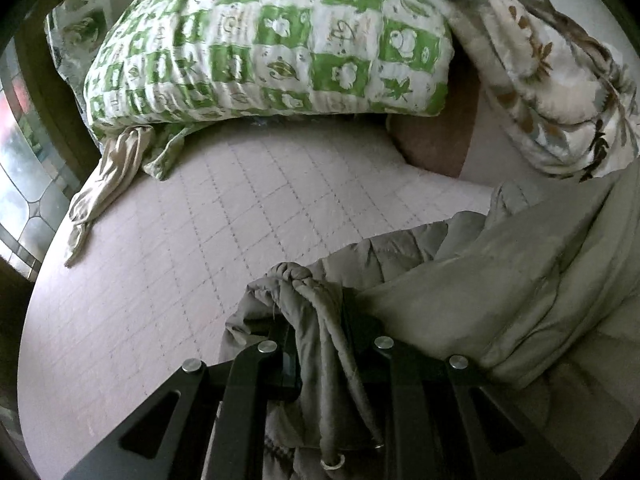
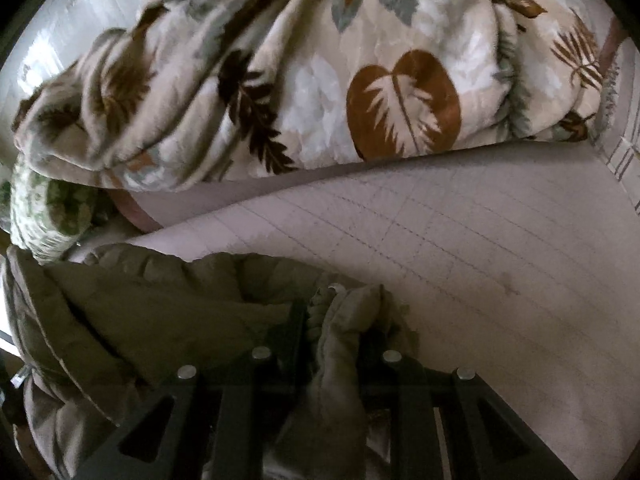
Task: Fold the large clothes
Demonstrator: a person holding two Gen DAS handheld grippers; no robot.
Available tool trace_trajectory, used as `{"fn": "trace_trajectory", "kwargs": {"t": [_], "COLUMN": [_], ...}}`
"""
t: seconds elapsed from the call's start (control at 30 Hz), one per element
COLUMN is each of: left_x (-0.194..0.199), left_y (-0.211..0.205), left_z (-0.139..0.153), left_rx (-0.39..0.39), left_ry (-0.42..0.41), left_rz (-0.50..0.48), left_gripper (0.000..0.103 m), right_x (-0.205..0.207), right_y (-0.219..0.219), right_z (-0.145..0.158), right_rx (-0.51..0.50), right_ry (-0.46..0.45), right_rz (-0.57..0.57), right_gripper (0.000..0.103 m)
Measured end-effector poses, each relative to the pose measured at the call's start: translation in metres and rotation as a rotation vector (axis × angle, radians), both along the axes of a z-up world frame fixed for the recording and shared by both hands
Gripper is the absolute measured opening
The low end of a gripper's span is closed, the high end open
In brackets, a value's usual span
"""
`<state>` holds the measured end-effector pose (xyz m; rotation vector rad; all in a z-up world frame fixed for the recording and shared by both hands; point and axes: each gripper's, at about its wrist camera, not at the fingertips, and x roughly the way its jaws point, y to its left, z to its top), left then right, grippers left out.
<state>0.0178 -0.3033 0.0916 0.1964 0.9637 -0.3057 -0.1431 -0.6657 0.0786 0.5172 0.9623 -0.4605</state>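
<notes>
A large grey-olive padded garment (image 1: 500, 280) lies bunched on the quilted bed; it also shows in the right wrist view (image 2: 152, 300). My left gripper (image 1: 316, 320) is shut on a gathered edge of the garment, which hangs between its fingers, a metal eyelet (image 1: 334, 462) low down. My right gripper (image 2: 336, 320) is shut on another bunched edge of the same garment. The fingertips of both are partly hidden by the cloth.
A pale quilted bed cover (image 1: 180, 260) spreads ahead. A green and white checked pillow (image 1: 272, 40) and a leaf-print blanket (image 2: 320, 72) lie at the far side. A beige cloth strip (image 1: 108, 184) lies at the left. A window (image 1: 20, 160) is at far left.
</notes>
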Motion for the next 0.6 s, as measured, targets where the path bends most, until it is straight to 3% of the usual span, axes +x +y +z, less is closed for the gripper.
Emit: {"fn": "trace_trajectory", "kwargs": {"t": [0.33,0.6], "left_x": [0.008,0.001], "left_y": [-0.014,-0.016], "left_z": [-0.013,-0.013], "left_rx": [0.053,0.08], "left_ry": [-0.047,-0.081], "left_rz": [-0.009,-0.014], "left_gripper": [0.018,0.018], "right_x": [0.022,0.02], "right_y": [-0.003,0.001], "right_z": [-0.026,-0.028], "right_rx": [0.001,-0.01], "right_ry": [0.048,0.018], "right_rz": [-0.026,-0.029], "right_gripper": [0.021,0.023]}}
